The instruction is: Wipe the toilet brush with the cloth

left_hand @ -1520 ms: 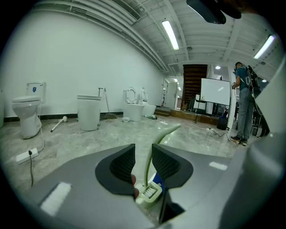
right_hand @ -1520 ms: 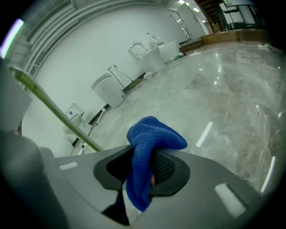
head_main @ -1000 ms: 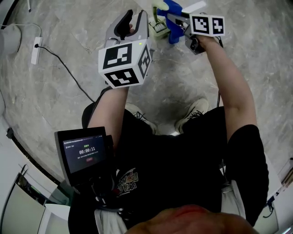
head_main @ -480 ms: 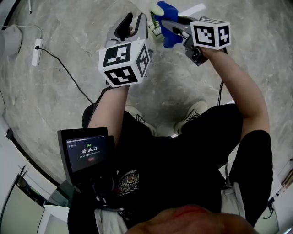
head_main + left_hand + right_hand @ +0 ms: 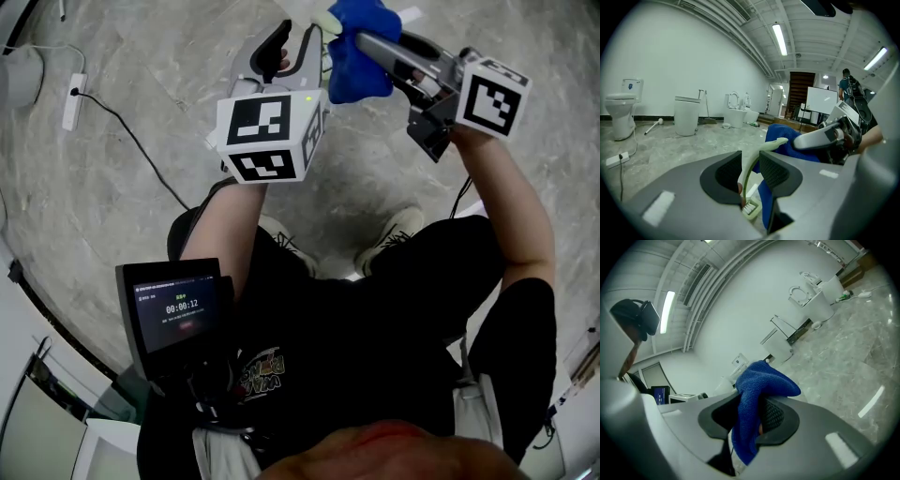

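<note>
In the head view the left gripper (image 5: 294, 45) and the right gripper (image 5: 367, 45) are raised together in front of the person. The blue cloth (image 5: 361, 58) is bunched against the pale green tip of the brush (image 5: 327, 21). I judge a wiping stroke to be in hand at the far end of the handle. Half a second ago the cloth sat lower, by the brush head, and the right gripper's marker cube (image 5: 493, 94) has since swung out to the right. In the left gripper view the jaws of the left gripper (image 5: 750, 165) are nearly closed, pinching the brush (image 5: 761, 149) low on its handle. The white bristles point back toward the camera. The cloth (image 5: 783, 136) and the right gripper (image 5: 824, 137) now crowd the handle's tip, whereas 1.5 s ago the handle stood clear against the floor. In the right gripper view the right gripper (image 5: 750, 414) is clamped on a fold of the cloth (image 5: 761, 380), which sticks out above and below the jaws. The brush is out of sight here, though 1.5 s ago its handle crossed the left of this view. The next stroke likely calls for a steady clamp on the brush and the cloth pressed around the handle as it slides.
</note>
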Available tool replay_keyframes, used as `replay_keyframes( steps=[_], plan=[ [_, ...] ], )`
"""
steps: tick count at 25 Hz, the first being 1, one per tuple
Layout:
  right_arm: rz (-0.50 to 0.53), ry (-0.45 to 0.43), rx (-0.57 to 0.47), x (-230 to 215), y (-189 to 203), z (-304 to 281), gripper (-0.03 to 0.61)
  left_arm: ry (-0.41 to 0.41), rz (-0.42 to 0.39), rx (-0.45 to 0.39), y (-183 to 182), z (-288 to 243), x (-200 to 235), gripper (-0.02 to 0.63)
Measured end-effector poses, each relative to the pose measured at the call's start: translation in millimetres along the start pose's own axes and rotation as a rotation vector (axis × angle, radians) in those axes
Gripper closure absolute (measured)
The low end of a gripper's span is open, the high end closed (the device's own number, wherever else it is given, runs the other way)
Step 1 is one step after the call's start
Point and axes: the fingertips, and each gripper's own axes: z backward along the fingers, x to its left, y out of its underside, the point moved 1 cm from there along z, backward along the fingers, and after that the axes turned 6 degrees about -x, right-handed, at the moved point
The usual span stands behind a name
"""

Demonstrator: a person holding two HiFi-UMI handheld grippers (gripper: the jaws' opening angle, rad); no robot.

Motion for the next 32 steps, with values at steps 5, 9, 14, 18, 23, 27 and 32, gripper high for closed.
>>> replay_keyframes(
  steps=[5, 9, 14, 18, 23, 27, 32],
  plan=[
    [0.059, -0.03, -0.045, 26.0, -22.2, 18.9, 0.468, 0.011, 0.009, -0.006, -3.6, -1.1, -4.0, 0.497],
    [0.104, -0.08, -0.123, 50.1, -44.2, 39.2, 0.468, 0.005, -0.004, -0.012, -2.6, 1.2, -1.1, 0.497],
    [0.125, -0.138, -0.149, 55.9, -46.6, 52.7, 0.468, -0.032, 0.012, -0.022, -2.9, 4.5, 11.9, 0.497],
    [0.122, -0.019, -0.052, 5.1, -1.8, 47.7, 0.468, -0.057, 0.053, -0.031, -4.1, 5.5, 21.0, 0.497],
    [-0.036, 0.101, 0.082, -63.4, 71.9, 35.9, 0.469, -0.066, 0.053, -0.02, 0.8, 4.9, 23.4, 0.497],
    [-0.055, 0.196, 0.254, -94.8, 125.5, 15.3, 0.469, -0.072, 0.058, -0.026, -0.5, 6.0, 26.6, 0.497],
    [-0.064, 0.229, 0.355, -116.5, 149.6, -32.7, 0.469, -0.069, 0.062, -0.02, -0.7, 5.5, 25.7, 0.497]
  ],
)
